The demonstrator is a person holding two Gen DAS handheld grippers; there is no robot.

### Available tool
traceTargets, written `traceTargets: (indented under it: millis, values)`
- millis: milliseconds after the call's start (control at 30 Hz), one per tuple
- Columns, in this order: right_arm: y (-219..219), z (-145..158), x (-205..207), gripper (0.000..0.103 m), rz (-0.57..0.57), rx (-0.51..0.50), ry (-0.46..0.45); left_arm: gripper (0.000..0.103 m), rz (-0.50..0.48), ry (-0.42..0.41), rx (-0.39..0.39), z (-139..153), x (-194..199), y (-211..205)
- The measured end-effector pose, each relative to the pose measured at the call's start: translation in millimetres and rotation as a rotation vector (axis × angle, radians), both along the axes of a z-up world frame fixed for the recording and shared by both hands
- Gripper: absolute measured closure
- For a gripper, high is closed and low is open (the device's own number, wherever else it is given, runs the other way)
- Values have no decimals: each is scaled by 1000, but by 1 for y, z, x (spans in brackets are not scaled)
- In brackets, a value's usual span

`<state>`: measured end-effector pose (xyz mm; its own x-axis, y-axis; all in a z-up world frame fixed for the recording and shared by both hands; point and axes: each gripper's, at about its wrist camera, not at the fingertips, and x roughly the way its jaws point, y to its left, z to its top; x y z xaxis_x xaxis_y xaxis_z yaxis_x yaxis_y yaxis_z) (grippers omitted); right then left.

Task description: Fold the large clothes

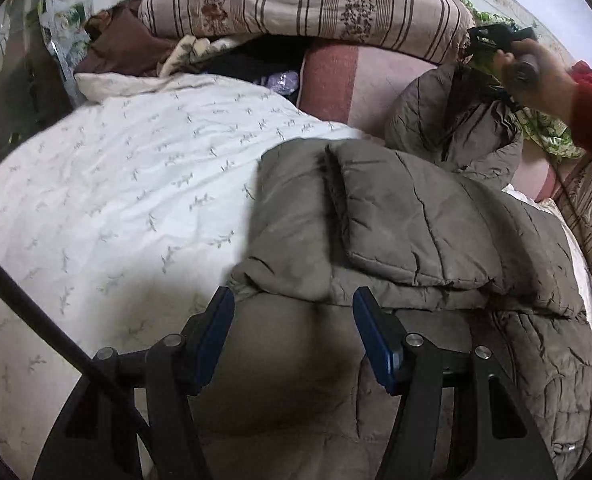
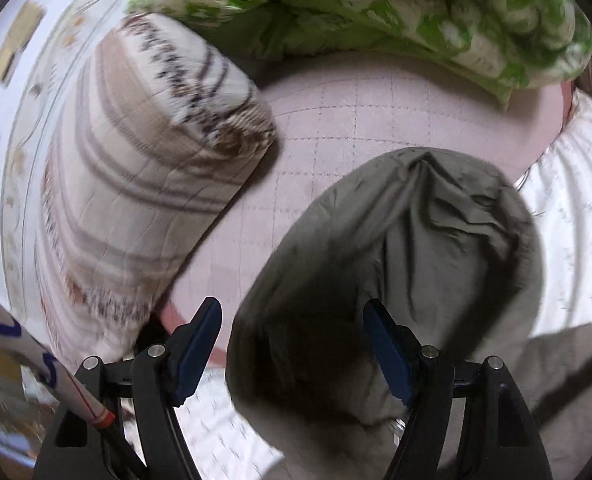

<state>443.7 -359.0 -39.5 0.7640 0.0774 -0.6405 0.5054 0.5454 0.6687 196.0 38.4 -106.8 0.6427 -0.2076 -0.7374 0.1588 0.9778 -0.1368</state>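
Observation:
A grey-green padded jacket [image 1: 416, 232] lies on a white patterned bedsheet [image 1: 116, 184], with one sleeve folded over its body. My left gripper [image 1: 292, 300] is open, just above the jacket's near edge. My right gripper [image 1: 492, 46] shows far right in the left wrist view, held in a hand above the jacket's bunched far end [image 1: 452, 116]. In the right wrist view my right gripper [image 2: 292, 312] is open, with a rounded bulge of the jacket [image 2: 396, 264] lying between its blue pads [image 2: 388, 352].
A striped brown-and-cream pillow [image 1: 304, 0] lies at the head of the bed and also shows in the right wrist view [image 2: 136, 168]. A green-and-white cloth [image 2: 376, 12] lies on a pink quilted cover [image 2: 356, 128]. Brown and dark clothes [image 1: 128, 44] are piled at the back left.

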Motion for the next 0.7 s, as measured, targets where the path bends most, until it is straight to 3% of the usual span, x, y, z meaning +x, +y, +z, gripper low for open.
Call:
traceTargets:
  millis: [67, 100, 133, 167, 300, 433, 533, 700]
  values:
    - [-3, -8, 8, 27, -11, -4, 32, 42, 0, 11, -1, -2, 0, -1]
    - [-4, -12, 10, 35, -3, -3, 39, 42, -2, 13, -1, -2, 1, -1]
    - [-6, -15, 10, 73, 20, 9, 36, 42, -4, 14, -2, -2, 1, -1]
    - [-4, -19, 8, 93, 61, 30, 42, 42, -6, 15, -3, -2, 1, -2]
    - [16, 6, -30, 94, 130, -101, 26, 42, -5, 24, -34, 2, 2, 3]
    - [43, 35, -90, 95, 201, -162, -1, 42, 25, 24, -91, 9, 0, 20]
    - [72, 54, -154, 96, 279, -171, -20, 42, 57, 26, -114, 11, -1, 32]
    - [126, 60, -258, 96, 395, -183, -47, 42, 137, 51, -133, 7, -1, 60]
